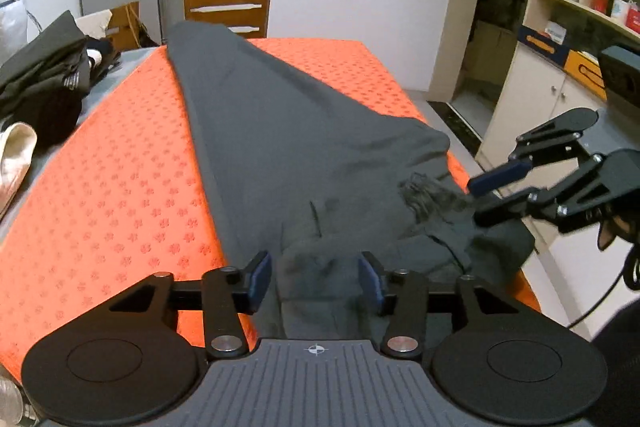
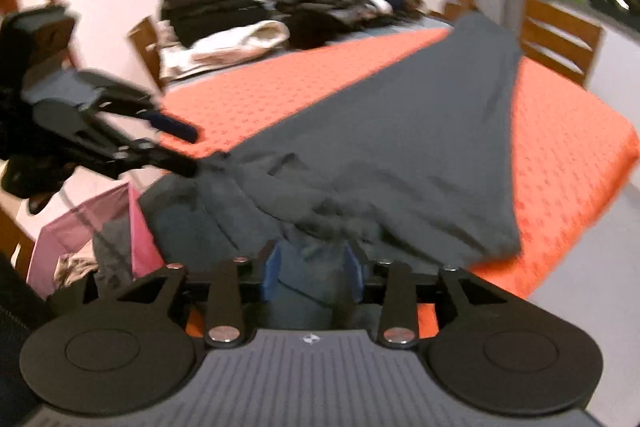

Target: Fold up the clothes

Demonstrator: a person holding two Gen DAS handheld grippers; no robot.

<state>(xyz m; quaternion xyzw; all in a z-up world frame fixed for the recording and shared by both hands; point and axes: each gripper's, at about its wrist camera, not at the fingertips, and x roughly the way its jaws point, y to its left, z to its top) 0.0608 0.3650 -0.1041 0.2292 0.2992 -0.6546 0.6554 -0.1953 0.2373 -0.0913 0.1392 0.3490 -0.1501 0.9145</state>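
Observation:
A dark grey pair of trousers (image 1: 280, 131) lies lengthwise on the orange patterned tablecloth (image 1: 120, 187). One leg end reaches the far edge and the waist is bunched at the near edge. My left gripper (image 1: 316, 281) is open, its blue pads straddling the bunched waist cloth without closing on it. My right gripper (image 1: 476, 203) comes in from the right, open, its lower finger against the crumpled waist. In the blurred right wrist view the trousers (image 2: 400, 131) spread over the cloth, the right gripper (image 2: 314, 269) stands open around a fold, and the left gripper (image 2: 192, 151) is open at the waist's left corner.
A heap of dark clothes (image 1: 44, 79) and a cream garment (image 1: 16, 155) lie at the table's left. A wooden chair (image 1: 228, 11) stands behind the table, and shelves with cupboards (image 1: 560, 75) on the right. A pink basket (image 2: 88, 239) sits below the near table edge.

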